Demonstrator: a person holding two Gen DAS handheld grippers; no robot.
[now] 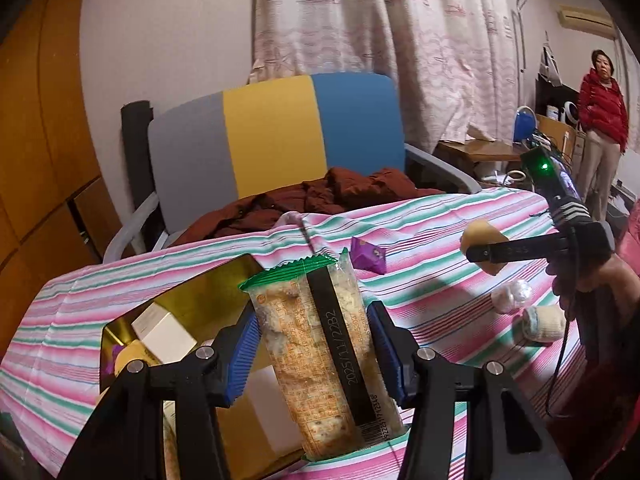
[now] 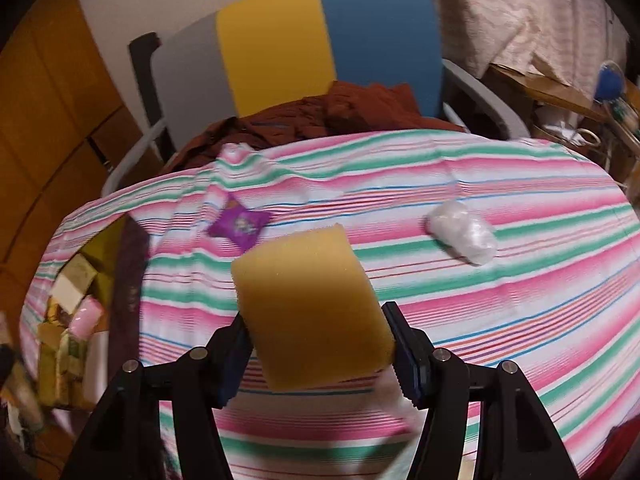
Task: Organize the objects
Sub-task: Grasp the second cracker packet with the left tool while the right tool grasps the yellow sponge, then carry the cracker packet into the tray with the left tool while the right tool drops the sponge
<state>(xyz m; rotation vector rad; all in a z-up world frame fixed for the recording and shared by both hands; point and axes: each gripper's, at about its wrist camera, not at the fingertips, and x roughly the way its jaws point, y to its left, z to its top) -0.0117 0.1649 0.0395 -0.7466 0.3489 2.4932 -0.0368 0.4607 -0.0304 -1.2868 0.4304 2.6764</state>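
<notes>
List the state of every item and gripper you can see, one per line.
Left gripper: shut on cracker packet.
Cracker packet: sealed, upright, held.
Right gripper: shut on yellow sponge.
Yellow sponge: held above the cloth.
Gold box: open, items inside.
Purple sachet: lying on the striped tablecloth.

Left tool (image 1: 314, 354): black angular frame, two arms each carrying round silver screws (image 1: 205, 353); fingers faced with ribbed blue pads (image 1: 240, 354). Right tool (image 2: 316, 354): same black frame, silver screws, blue pads. Seen from the left camera, the right tool's black body has a lit green lamp (image 1: 543, 166), a ribbed grip and a thin black cable (image 1: 562, 354) hanging below it.
</notes>
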